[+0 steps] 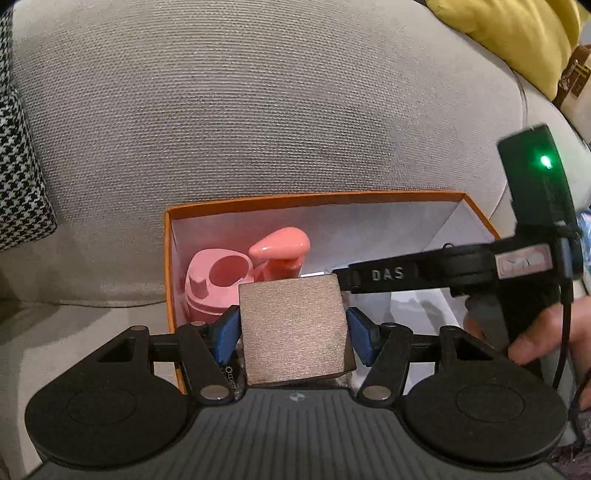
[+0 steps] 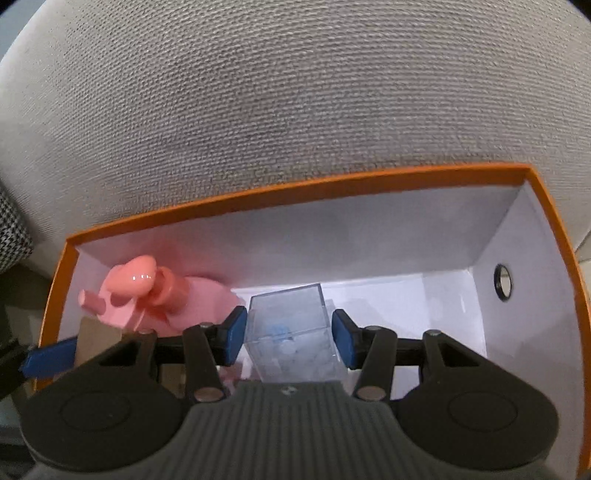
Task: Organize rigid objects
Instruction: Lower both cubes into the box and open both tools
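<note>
My left gripper (image 1: 292, 332) is shut on a brown cube-shaped box (image 1: 293, 328) and holds it over the near edge of an orange box (image 1: 317, 198) with a white inside. A pink plastic bottle top (image 1: 240, 273) lies in the box's left part. My right gripper (image 2: 290, 338) is shut on a clear plastic cube (image 2: 291, 332) with pale blue and white bits inside, low inside the orange box (image 2: 295, 186). The pink piece (image 2: 147, 295) lies to its left. The brown box (image 2: 98, 338) and a left fingertip (image 2: 51, 354) show at the right wrist view's left edge.
The orange box sits on a grey sofa seat against the back cushion (image 1: 258, 110). A houndstooth pillow (image 1: 18, 166) lies at left, a yellow cushion (image 1: 517, 33) at top right. A round hole (image 2: 502, 282) is in the box's right wall.
</note>
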{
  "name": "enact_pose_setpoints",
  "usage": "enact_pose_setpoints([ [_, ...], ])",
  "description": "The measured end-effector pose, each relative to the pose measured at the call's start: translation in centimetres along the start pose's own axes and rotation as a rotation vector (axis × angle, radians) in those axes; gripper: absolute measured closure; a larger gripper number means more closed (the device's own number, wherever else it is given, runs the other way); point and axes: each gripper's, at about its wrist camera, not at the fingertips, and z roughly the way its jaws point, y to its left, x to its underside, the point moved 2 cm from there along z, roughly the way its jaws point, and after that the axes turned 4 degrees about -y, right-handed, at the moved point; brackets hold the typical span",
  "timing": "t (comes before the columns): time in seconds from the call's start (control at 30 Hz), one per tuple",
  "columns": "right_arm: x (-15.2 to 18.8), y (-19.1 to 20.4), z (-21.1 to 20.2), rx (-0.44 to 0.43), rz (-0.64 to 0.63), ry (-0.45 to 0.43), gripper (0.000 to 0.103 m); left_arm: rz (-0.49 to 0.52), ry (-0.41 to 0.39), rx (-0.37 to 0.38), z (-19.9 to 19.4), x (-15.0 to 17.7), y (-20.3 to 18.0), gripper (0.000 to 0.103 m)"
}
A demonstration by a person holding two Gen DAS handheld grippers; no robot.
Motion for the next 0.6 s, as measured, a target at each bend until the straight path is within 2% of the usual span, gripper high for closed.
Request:
enact_pose_setpoints([
  [0.2,0.6,-0.4,0.6,-0.019,0.005,0.05,0.05,0.004,0.002,0.006,0.2,0.3,-0.5,0.033],
  [0.33,0.3,-2.0,-1.1,-0.035,0.019,0.056,0.049,0.009,-0.003,0.007,0.2,0.7,-0.6,0.033],
  [0.53,-0.3,-2.8,-1.9,-0.075,0.049,0.053,0.069,0.015,0.0,-0.002,0.0,1.1,-1.0,0.033],
  [0.6,-0.4,-2.9,-1.6,-0.104,0.082,0.067,0.071,0.018,0.002,-0.006,0.2,1.0,-1.1,0.033],
])
